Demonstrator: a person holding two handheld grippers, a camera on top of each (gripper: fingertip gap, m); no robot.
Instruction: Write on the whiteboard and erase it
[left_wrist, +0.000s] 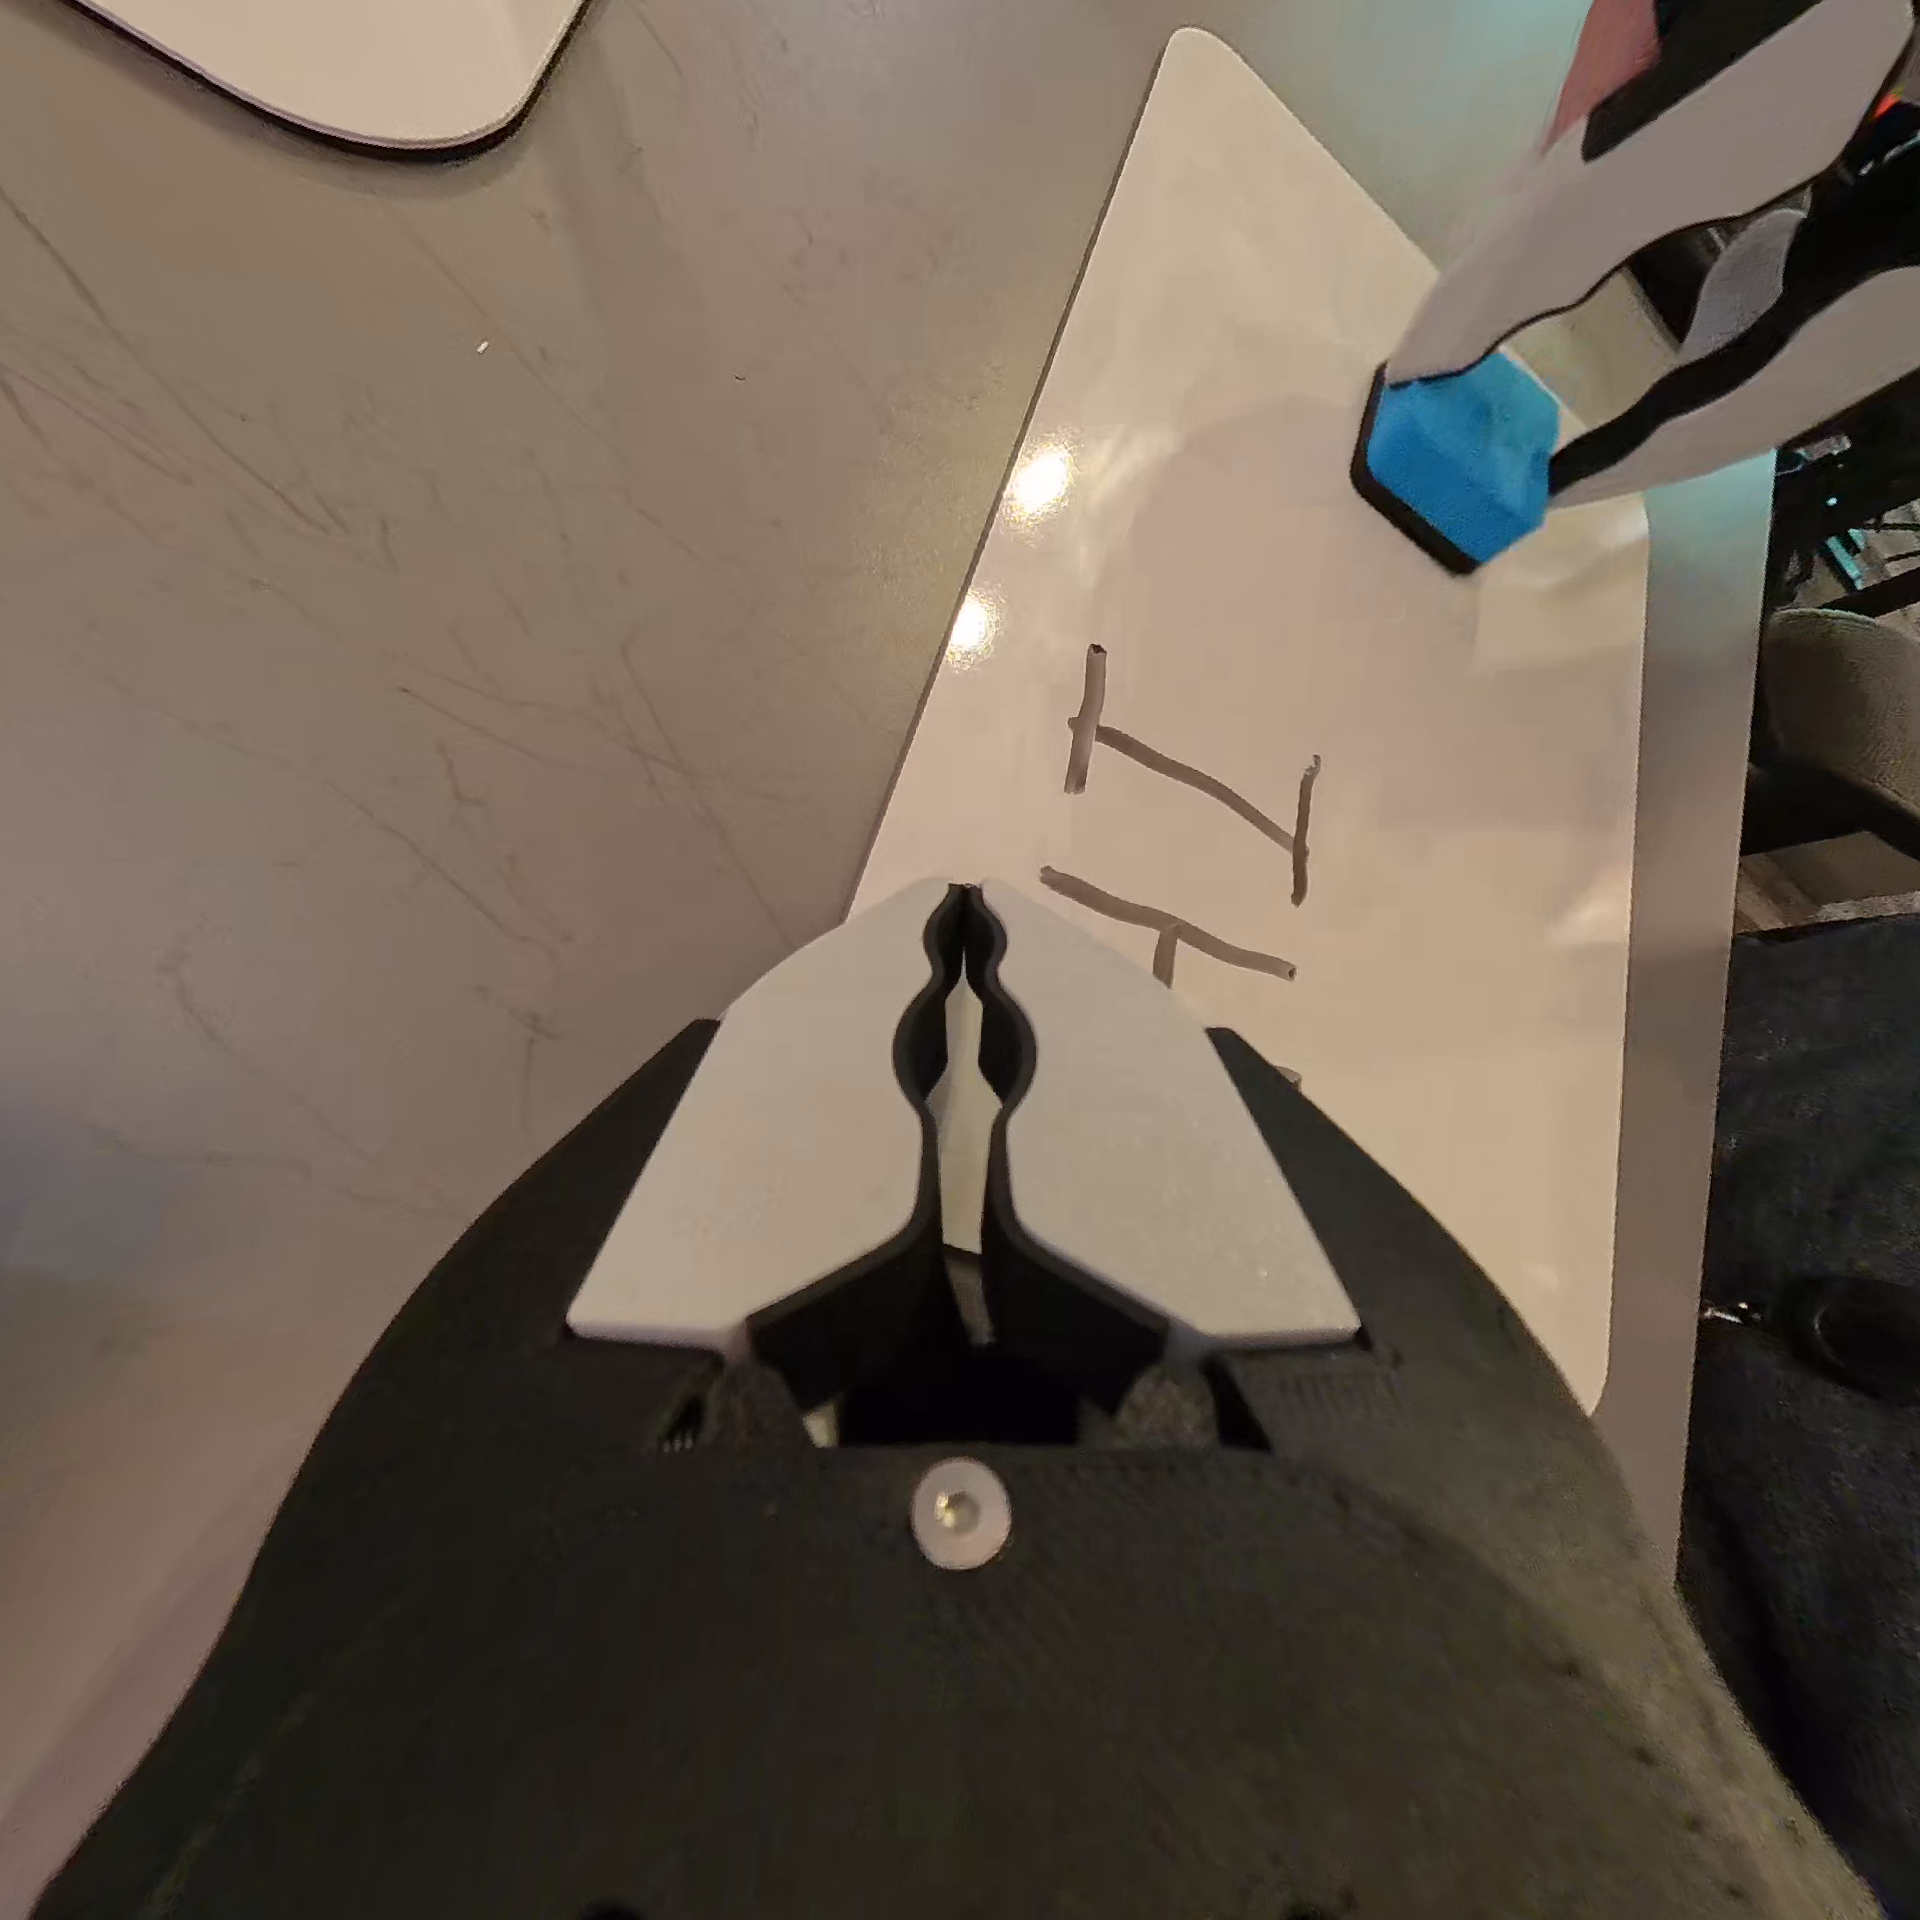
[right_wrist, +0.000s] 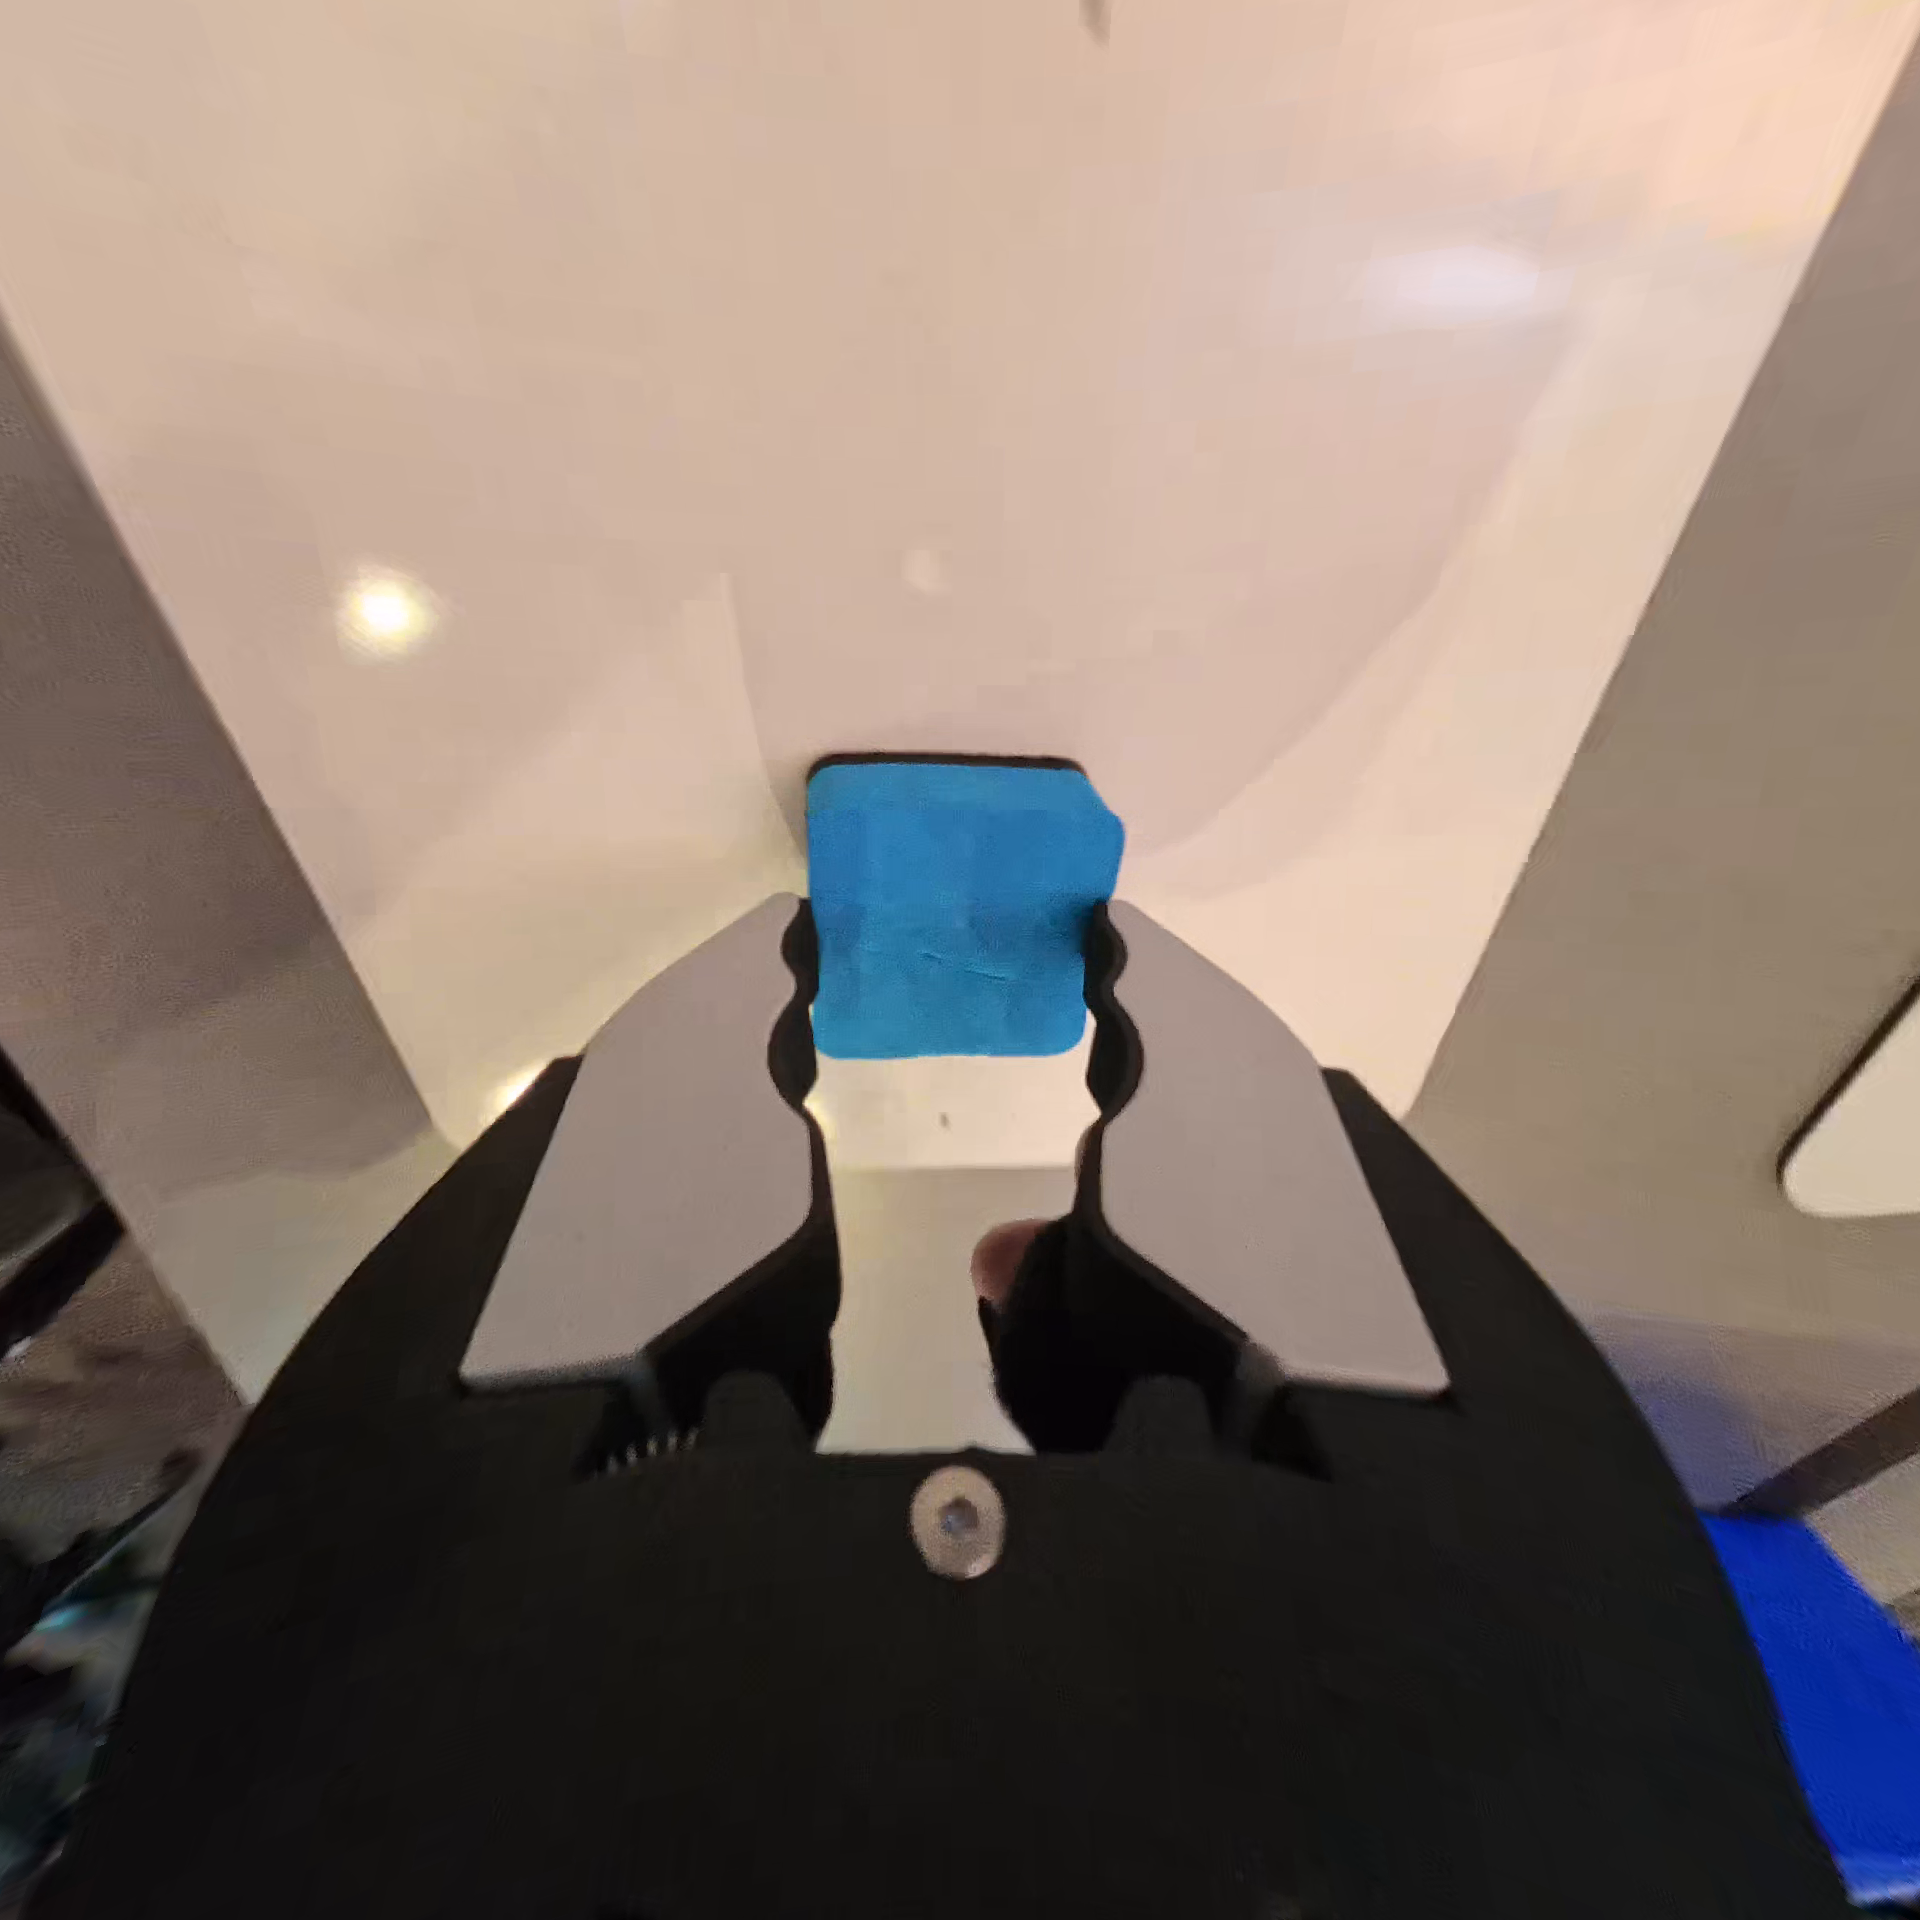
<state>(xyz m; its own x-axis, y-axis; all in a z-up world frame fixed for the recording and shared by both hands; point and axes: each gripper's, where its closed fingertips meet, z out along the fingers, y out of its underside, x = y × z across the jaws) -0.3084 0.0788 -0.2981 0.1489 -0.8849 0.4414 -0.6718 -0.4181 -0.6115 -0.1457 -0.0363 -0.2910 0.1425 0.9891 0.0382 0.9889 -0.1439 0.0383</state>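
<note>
While left tool (left_wrist: 966, 889) closed | right tool (right_wrist: 951, 914) grips blue eraser (right_wrist: 951, 914) | on whiteboard (right_wrist: 935, 364)

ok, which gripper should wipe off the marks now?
Right. The right gripper already clamps the blue eraser over the whiteboard, up the board from the dark strokes. The left gripper is shut, apparently on nothing.

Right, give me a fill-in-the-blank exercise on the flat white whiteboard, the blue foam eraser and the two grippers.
1. The right gripper is shut on a blue foam ____.
2. The left gripper has its fingertips ____.
3. Dark marker strokes lie on the flat white ____.
4. The board rests on a grey ____.

Missing words: eraser; closed together; whiteboard; table.
</note>
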